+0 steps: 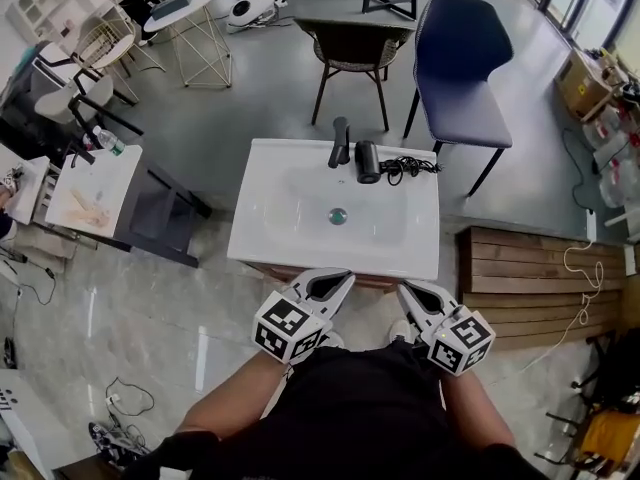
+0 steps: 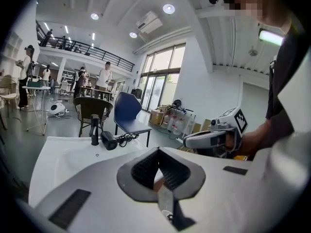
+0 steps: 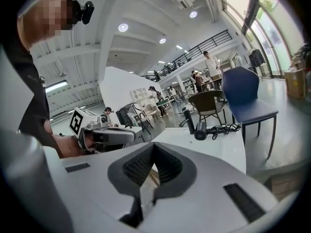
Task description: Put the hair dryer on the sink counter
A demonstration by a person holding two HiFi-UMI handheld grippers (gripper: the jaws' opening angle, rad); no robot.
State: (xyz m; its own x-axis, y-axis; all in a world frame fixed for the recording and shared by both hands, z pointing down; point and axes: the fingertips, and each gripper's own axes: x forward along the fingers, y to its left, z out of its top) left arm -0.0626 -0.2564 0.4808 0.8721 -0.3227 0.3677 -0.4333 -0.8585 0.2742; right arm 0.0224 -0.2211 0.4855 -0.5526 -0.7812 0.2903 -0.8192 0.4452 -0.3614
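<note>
A black hair dryer [image 1: 368, 161] lies on the back rim of the white sink counter [image 1: 270, 223], just right of the black faucet [image 1: 341, 143], its coiled cord [image 1: 408, 166] trailing to the right. Both grippers hover near my body, short of the counter's near edge. My left gripper [image 1: 335, 284] is shut with nothing in it, and my right gripper [image 1: 415, 293] is shut and empty too. The left gripper view shows the hair dryer [image 2: 109, 140] far ahead past the shut left gripper [image 2: 159, 176]. In the right gripper view the hair dryer [image 3: 200, 131] lies beyond the shut right gripper [image 3: 149, 171].
A blue chair [image 1: 465, 63] and a brown chair [image 1: 352, 48] stand behind the sink. A low wooden platform [image 1: 530, 268] lies to the right, a small table [image 1: 95, 188] to the left. The basin has a drain [image 1: 337, 214] at its middle.
</note>
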